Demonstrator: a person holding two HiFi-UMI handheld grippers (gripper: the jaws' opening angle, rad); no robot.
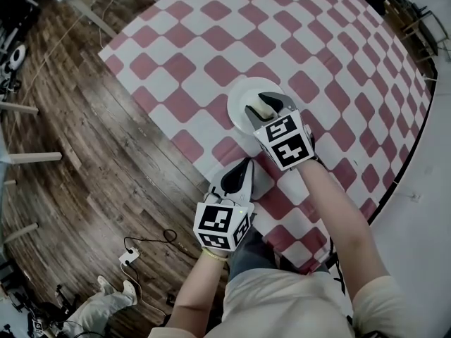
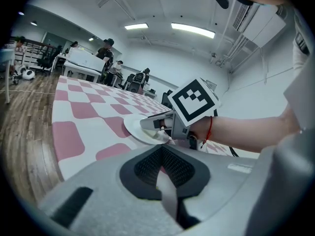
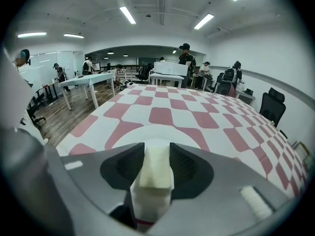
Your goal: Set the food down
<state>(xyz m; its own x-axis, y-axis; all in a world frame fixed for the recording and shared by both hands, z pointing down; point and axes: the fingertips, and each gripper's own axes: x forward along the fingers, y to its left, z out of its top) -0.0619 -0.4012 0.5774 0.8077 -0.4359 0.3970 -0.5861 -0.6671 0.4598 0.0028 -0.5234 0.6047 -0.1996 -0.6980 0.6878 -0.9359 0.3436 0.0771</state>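
A white plate (image 1: pixel 243 94) lies on the red-and-white checked table (image 1: pixel 310 41), near its front edge. My right gripper (image 1: pixel 266 105) hangs low over the plate's near side, shut on a pale cream block of food (image 1: pixel 262 108). In the right gripper view the food (image 3: pixel 155 168) sits upright between the pads, with the plate (image 3: pixel 127 137) just beyond it. My left gripper (image 1: pixel 239 171) hovers at the table's edge, short of the plate, jaws together with nothing in them. The left gripper view shows the plate (image 2: pixel 134 128) and the right gripper (image 2: pixel 147 124) over it.
Wooden floor lies left of the table, with a cable and power strip (image 1: pixel 130 255) and a person's legs (image 1: pixel 99 305) on it. White tables (image 3: pixel 91 80), chairs and several people stand far behind the table.
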